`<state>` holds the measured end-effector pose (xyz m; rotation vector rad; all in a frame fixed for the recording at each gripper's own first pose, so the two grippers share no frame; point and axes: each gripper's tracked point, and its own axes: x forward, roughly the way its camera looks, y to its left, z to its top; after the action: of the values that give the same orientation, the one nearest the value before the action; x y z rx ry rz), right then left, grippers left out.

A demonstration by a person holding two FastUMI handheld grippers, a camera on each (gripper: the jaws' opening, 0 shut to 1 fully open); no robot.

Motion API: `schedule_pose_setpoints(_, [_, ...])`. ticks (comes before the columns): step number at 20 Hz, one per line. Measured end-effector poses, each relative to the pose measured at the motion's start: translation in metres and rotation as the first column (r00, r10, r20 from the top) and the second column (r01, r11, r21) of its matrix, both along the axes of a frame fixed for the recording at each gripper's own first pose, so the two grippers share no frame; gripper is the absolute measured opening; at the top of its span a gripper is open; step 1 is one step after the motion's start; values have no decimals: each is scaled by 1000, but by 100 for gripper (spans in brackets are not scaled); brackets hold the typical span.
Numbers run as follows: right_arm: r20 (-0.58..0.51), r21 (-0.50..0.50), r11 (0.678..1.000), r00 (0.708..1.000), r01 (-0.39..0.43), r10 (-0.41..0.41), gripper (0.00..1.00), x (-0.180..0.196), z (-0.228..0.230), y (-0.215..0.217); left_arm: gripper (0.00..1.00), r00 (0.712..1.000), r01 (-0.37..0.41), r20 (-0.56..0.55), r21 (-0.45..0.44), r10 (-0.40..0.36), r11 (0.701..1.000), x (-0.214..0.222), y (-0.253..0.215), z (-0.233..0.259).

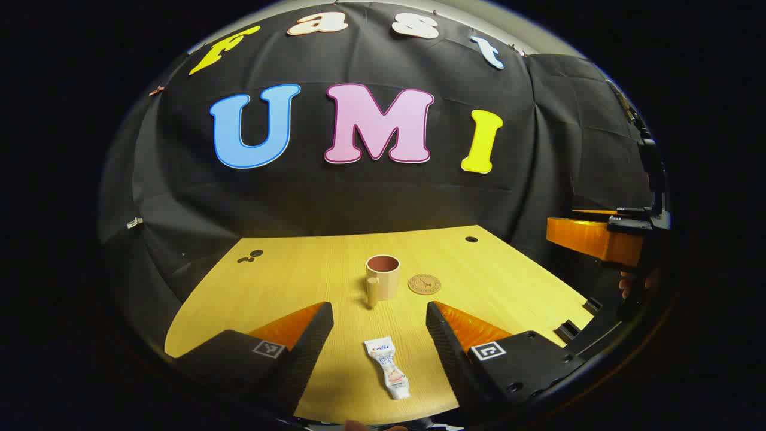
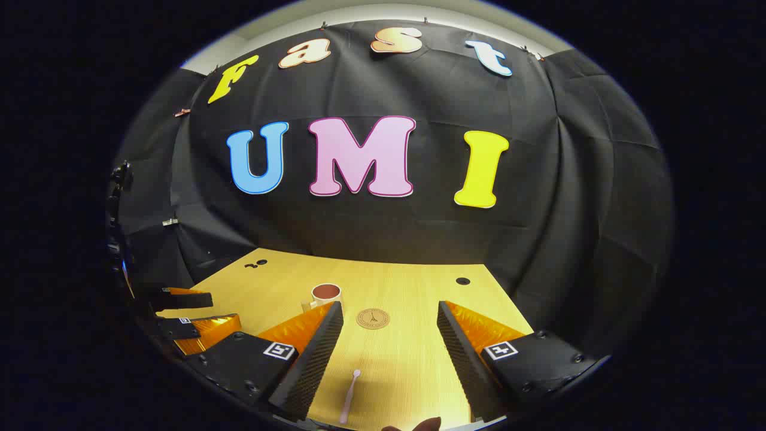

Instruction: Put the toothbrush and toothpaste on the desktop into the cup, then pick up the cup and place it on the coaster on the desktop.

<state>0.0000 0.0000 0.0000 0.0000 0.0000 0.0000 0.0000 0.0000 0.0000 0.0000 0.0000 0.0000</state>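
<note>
A tan cup [image 1: 382, 277] with a dark red inside stands upright near the middle of the wooden desktop [image 1: 287, 281], its handle toward me. A round brown coaster [image 1: 423, 284] lies flat just right of it. A white toothpaste tube [image 1: 388, 367] lies near the front edge, between the fingers of my left gripper [image 1: 379, 314], which is open above it. In the right gripper view, a pale toothbrush [image 2: 349, 395] lies at the front edge, below my open right gripper [image 2: 389, 313]. The cup [image 2: 326, 293] and coaster [image 2: 373, 318] sit farther back there.
Black cloth walls close the booth behind and beside the desktop [image 2: 419, 287]. Small dark holes dot the back corners of the desktop. The other gripper [image 1: 598, 238] shows at the right edge of the left gripper view, and at the left edge [image 2: 185, 314] of the right gripper view.
</note>
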Motion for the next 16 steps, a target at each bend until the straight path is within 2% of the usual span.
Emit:
schedule_pose_setpoints(12, [-52,1,1000,999,-5,5,97,7,-19,-6,96,999,-17,-40,-1,17,1000,12,-5,-9])
schedule_pose_setpoints(16, [-87,7,1000,996,-10,10,97,9,-30,-8,96,994,-22,-105,-28,19,999,18,-9,-27])
